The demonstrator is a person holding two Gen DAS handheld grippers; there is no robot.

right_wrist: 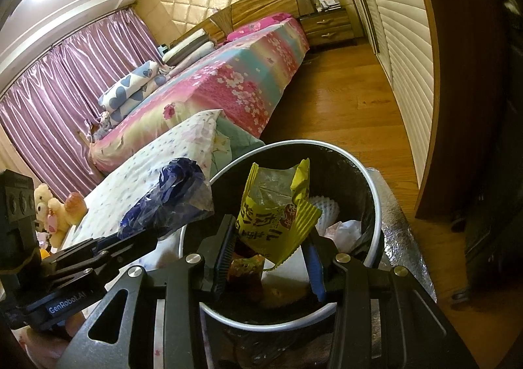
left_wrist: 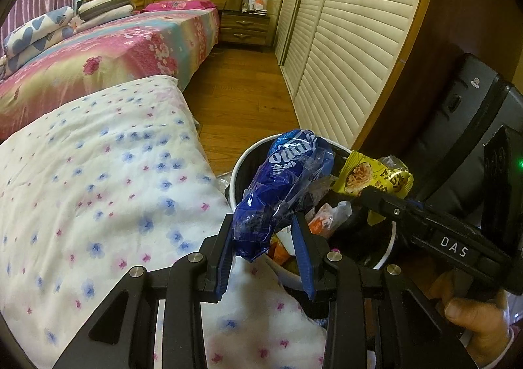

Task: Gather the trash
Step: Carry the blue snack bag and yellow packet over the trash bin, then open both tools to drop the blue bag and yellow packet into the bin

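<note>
We see the bin (right_wrist: 369,192) on the floor (left_wrist: 242,97) just right of the near quilt (left_wrist: 98,189). Two wrappers (left_wrist: 281,192) (right_wrist: 278,215) hang over its mouth, more litter inside. The bed (left_wrist: 108,51) lies farther left, the nightstand (left_wrist: 245,28) beyond, the wardrobe (left_wrist: 343,51) along the right.

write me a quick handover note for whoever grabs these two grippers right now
Left hand-held gripper: shut on the blue wrapper, held at the near rim of the bin, beside the quilt.
Right hand-held gripper: shut on the yellow snack packet, held right above the bin opening.
Done: both pieces picked up and brought to the bin, which already holds other rubbish.
Left: open each hand-held gripper so the pieces fall inside; probably shift the blue wrapper further over the opening first, then look for more trash.
</note>
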